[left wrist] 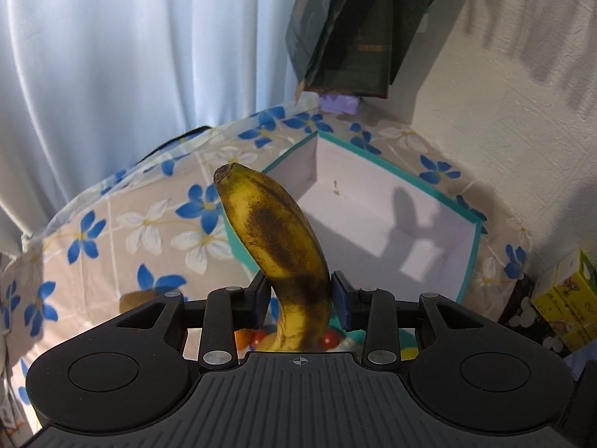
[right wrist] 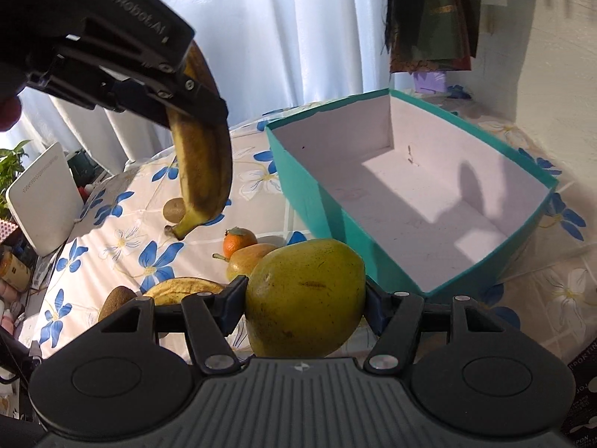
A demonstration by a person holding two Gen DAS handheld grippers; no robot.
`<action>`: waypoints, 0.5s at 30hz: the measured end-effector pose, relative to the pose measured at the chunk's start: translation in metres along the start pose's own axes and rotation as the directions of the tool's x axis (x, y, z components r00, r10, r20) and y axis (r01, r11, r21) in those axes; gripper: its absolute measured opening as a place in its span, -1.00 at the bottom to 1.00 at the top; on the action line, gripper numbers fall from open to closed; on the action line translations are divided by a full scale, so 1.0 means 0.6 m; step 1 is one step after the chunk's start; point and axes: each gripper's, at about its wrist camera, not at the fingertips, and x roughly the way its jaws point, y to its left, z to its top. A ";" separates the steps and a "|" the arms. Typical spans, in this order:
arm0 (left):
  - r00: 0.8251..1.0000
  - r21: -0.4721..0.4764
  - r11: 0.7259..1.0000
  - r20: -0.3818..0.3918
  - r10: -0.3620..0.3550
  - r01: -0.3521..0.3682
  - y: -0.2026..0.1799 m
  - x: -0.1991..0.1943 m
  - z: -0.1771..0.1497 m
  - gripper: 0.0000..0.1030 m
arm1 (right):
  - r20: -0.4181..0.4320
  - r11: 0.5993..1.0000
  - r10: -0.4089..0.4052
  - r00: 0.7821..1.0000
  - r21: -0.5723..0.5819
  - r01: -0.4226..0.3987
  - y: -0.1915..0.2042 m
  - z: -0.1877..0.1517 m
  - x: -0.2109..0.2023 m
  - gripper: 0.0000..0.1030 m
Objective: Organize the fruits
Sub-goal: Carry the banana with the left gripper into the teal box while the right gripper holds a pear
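The table [right wrist: 541, 298], under a cloth of blue and white flowers, carries a teal box [right wrist: 298, 183] with a white inside, toward the far right. The left gripper [left wrist: 300, 298] has its jaws clamped on a brown-spotted banana [left wrist: 276, 231], held in the air to the left of the box. The right gripper [right wrist: 304, 304] grips a yellow-green pear [right wrist: 306, 298] at the near side. Left of the box on the cloth lie a second pear [right wrist: 246, 257], another banana [right wrist: 179, 287], an orange [right wrist: 238, 240] and two kiwis [right wrist: 174, 209].
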 end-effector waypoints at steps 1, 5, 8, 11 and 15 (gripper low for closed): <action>1.000 0.009 1.000 0.004 0.002 -0.002 -0.009 0.006 0.011 -0.24 | 0.006 1.000 -0.009 1.000 0.009 0.009 -0.004 0.000 -0.004 0.23; 0.999 0.067 0.997 0.034 0.024 -0.027 -0.053 0.028 0.050 -0.24 | 0.027 0.998 -0.047 0.999 0.045 0.046 -0.023 0.002 -0.018 0.23; 0.999 0.079 0.996 0.028 0.037 -0.039 -0.070 0.055 0.073 -0.24 | 0.037 0.996 -0.068 0.997 0.066 0.065 -0.034 0.000 -0.025 0.23; 0.999 0.092 0.995 0.026 0.036 -0.038 -0.084 0.078 0.089 -0.24 | 0.045 0.993 -0.088 0.995 0.086 0.084 -0.044 -0.001 -0.033 0.23; 0.999 0.111 0.993 0.024 0.036 -0.039 -0.102 0.110 0.105 -0.24 | 0.050 0.988 -0.114 0.992 0.112 0.108 -0.054 0.000 -0.036 0.23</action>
